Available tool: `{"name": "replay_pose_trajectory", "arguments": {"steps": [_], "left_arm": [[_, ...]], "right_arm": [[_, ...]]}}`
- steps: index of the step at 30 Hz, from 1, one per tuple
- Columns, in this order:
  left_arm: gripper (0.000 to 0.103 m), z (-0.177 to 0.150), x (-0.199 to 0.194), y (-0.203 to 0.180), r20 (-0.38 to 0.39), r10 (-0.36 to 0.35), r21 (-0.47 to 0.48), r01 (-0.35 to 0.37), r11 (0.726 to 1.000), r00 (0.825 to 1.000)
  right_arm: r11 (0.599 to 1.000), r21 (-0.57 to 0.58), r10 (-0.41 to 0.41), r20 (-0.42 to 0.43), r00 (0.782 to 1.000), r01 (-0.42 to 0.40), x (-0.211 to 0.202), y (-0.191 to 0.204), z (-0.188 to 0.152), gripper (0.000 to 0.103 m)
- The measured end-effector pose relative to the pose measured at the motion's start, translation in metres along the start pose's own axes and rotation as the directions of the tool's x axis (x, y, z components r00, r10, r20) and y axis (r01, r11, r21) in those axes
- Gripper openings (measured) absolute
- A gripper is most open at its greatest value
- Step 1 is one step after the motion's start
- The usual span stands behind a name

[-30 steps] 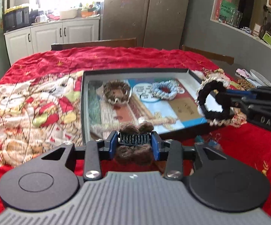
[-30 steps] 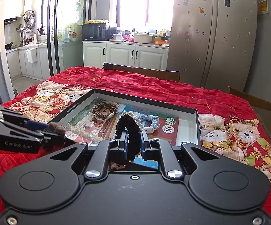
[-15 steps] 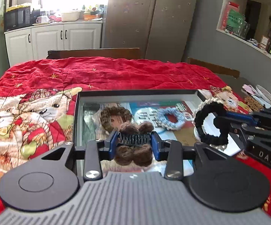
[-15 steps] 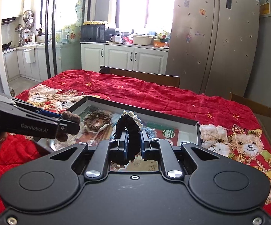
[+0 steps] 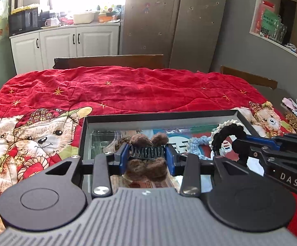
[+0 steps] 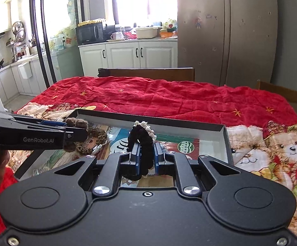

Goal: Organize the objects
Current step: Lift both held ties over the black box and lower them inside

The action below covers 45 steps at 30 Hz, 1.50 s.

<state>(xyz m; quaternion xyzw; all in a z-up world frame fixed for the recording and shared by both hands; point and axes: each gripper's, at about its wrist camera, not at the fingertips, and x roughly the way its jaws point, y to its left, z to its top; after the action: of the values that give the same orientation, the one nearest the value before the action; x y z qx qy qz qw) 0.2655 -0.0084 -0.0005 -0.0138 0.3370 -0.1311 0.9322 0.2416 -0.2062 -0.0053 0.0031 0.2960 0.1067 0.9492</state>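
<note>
- My left gripper [image 5: 147, 153] clenched a furry brown hair claw [image 5: 147, 164]; my right gripper [image 6: 145, 155] pinched a black scrunchie [image 6: 141, 141].
- Both hung over the tray [image 5: 158, 116]; below them lay, I think, two stowed scrunchies.

The left gripper [image 5: 147, 157] hides the brown scrunchie [image 5: 121, 141]; tray [image 5: 158, 116] pictures indistinct.

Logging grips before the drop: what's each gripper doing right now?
Left gripper: shut on the furry brown hair claw.
Right gripper: shut on the black scrunchie.
</note>
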Motion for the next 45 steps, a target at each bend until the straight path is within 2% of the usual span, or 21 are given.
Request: {"name": "replay_pose_trajectory", "arguments": {"steps": [12,26,27,29,34,40,45], "left_arm": [[0.042,0.007,0.029,0.007,-0.033,0.022,-0.018,-0.023,1.0,0.999],[0.043,0.005,0.045,0.013,-0.059,0.034,-0.018,-0.035,0.999,0.998],[0.046,0.004,0.045,0.013,-0.06,0.033,-0.02,-0.034,0.999,0.998],[0.058,0.004,0.046,0.013,-0.06,0.035,-0.022,-0.036,0.999,0.998],[0.059,0.003,0.046,0.014,-0.056,0.033,-0.027,-0.035,0.999,0.998],[0.069,0.001,0.043,0.015,-0.048,0.033,-0.027,-0.034,0.999,0.998],[0.073,0.001,0.039,0.015,-0.043,0.035,-0.035,-0.037,0.999,0.998]], "right_arm": [[0.995,0.091,0.031,-0.028,0.999,-0.028,0.035,-0.015,0.0,0.013],[0.993,0.118,0.029,-0.071,0.997,-0.021,0.06,-0.024,-0.006,0.013],[0.993,0.118,0.029,-0.072,0.997,-0.021,0.06,-0.024,-0.006,0.013],[0.993,0.116,0.028,-0.073,0.997,-0.019,0.062,-0.024,-0.006,0.013],[0.994,0.106,0.021,-0.075,0.997,-0.013,0.062,-0.023,-0.007,0.014],[0.995,0.1,0.01,-0.069,0.998,-0.003,0.06,-0.023,-0.007,0.018],[0.994,0.113,-0.001,-0.062,0.998,0.008,0.059,-0.026,-0.006,0.022]]}}
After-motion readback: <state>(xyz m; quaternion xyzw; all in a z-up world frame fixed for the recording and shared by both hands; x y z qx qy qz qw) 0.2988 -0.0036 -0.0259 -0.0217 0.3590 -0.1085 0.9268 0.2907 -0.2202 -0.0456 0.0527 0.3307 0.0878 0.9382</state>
